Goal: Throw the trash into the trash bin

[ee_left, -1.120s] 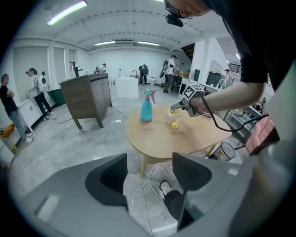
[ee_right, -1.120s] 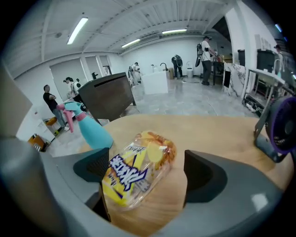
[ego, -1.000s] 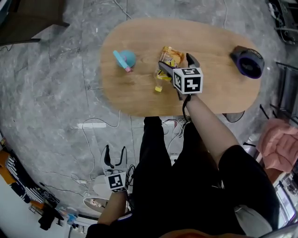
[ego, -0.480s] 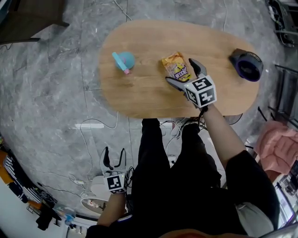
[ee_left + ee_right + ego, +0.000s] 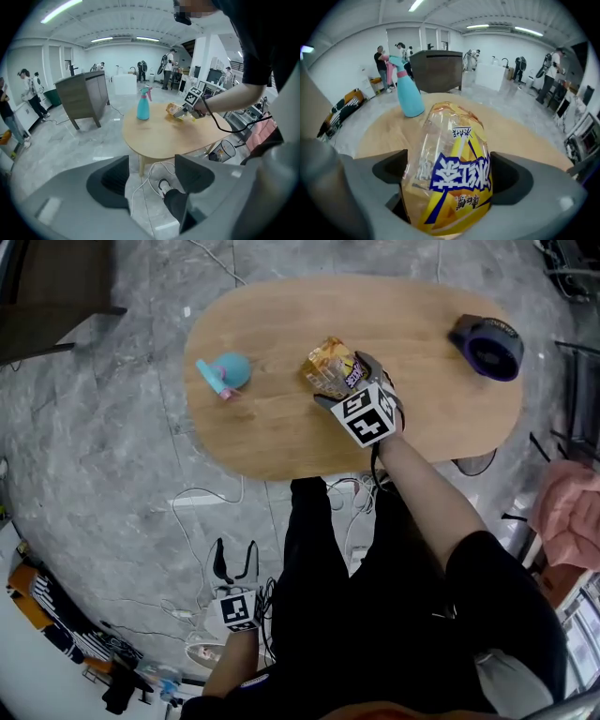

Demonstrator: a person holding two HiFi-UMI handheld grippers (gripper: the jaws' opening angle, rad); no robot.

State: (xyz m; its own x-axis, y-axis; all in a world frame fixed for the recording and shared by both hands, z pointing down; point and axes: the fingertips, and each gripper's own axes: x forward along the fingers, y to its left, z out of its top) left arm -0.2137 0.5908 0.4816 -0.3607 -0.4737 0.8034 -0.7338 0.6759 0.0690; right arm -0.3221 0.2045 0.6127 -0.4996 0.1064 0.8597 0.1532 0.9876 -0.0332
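The right hand-held gripper (image 5: 342, 381) has moved from beside the snack bag (image 5: 328, 367) to straddle it. Its jaws now press both sides of the bag, mid-tabletop (image 5: 272, 427). The left hand-held gripper (image 5: 150, 180) hangs open and empty. The bag appears ready to lift toward the trash bin (image 5: 226, 151).

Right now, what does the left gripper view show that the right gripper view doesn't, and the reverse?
Only the left gripper view: the wire trash bin on the floor by the table's edge, a shoe, and the left claw, its jaws apart and empty. Only the right gripper view: the snack bag up close, its print showing, filling the gap between the jaws of the right claw. Both: the wooden table, the teal spray bottle and that bag.
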